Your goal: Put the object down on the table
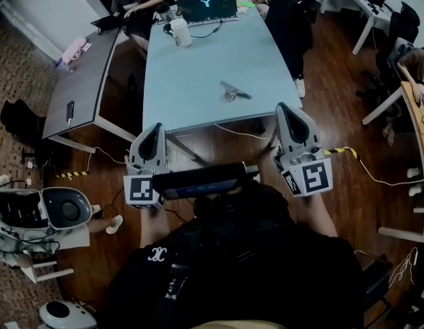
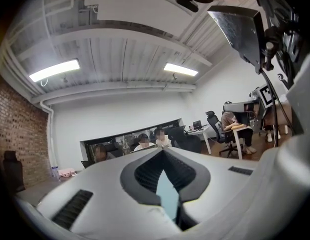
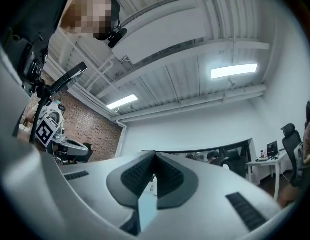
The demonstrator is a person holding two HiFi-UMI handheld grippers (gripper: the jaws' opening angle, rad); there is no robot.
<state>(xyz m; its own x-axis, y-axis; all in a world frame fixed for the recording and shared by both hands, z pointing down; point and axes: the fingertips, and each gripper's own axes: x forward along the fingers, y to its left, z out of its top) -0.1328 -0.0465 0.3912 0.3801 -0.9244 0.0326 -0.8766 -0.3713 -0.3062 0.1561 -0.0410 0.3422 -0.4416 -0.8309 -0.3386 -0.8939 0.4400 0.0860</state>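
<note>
The left gripper and right gripper are held shut, empty, short of the blue table — 1 metal utensil is laid there.

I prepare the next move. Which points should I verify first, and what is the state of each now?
1. Left gripper holds an object: not ok, jaws shut on nothing.
2. Right gripper holds an object: not ok, shut and empty.
3. Free space on the table near the grippers: ok.
4. Tool lies flat on the table, apart from both grippers: ok.
5. Laptop and mug stand at the far end, out of the way: ok.
6. Tool is the task's object: cannot tell.
</note>
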